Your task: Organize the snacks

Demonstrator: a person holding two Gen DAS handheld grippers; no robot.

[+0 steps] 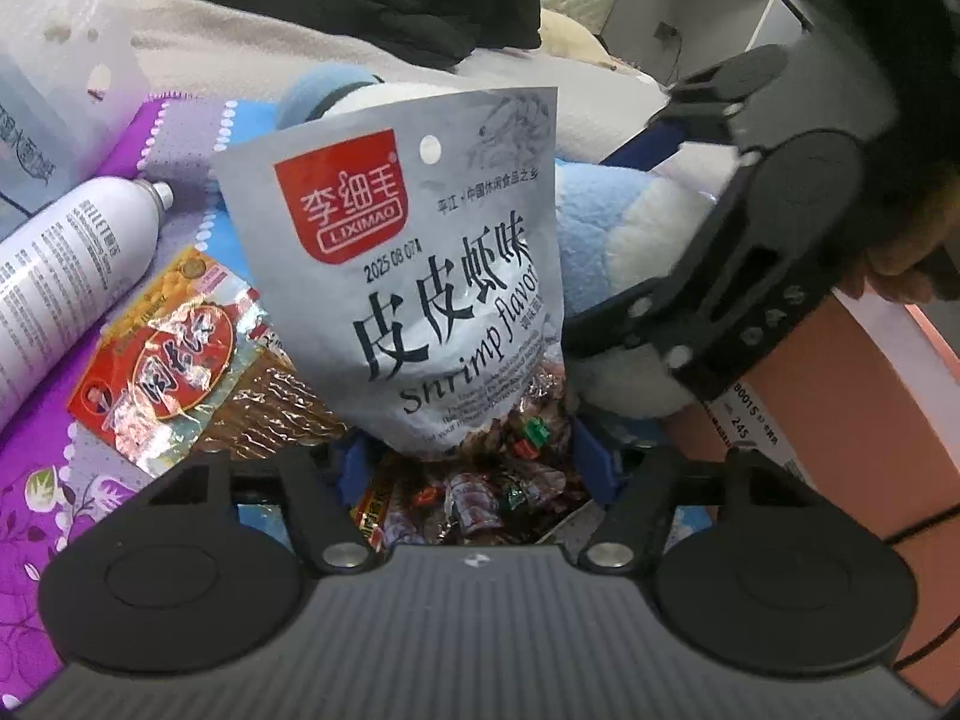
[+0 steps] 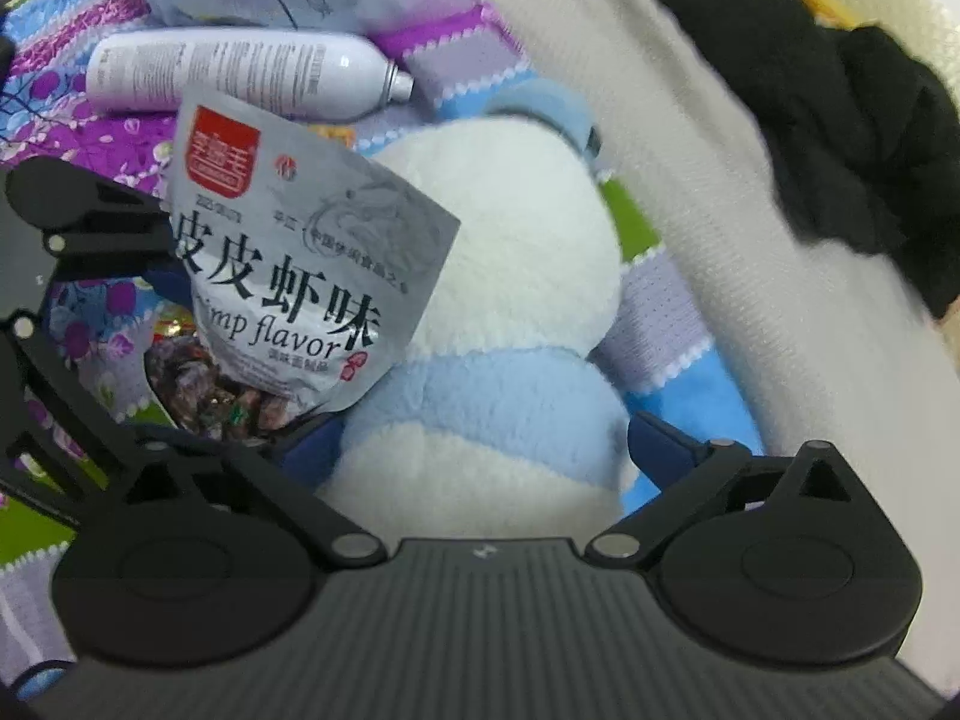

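A grey shrimp-flavour snack bag (image 1: 420, 264) with a red logo stands upright, and its clear lower part shows small wrapped pieces. My left gripper (image 1: 474, 465) is shut on the bag's lower end, one blue fingertip on each side. The same bag (image 2: 288, 276) appears in the right wrist view, with the left gripper's black frame (image 2: 90, 222) behind it. My right gripper (image 2: 486, 450) stands wide open around a white and light blue plush toy (image 2: 510, 276), its blue pads beside the plush. A red dried-tofu snack pack (image 1: 168, 348) lies flat to the left of the bag.
A white spray can (image 1: 66, 264) lies on a purple patterned cloth (image 1: 36, 480). A salmon-coloured box (image 1: 840, 408) sits at the right. A black garment (image 2: 840, 120) lies on a cream blanket (image 2: 690, 180) behind. A clear plastic bin (image 1: 54, 60) stands at the far left.
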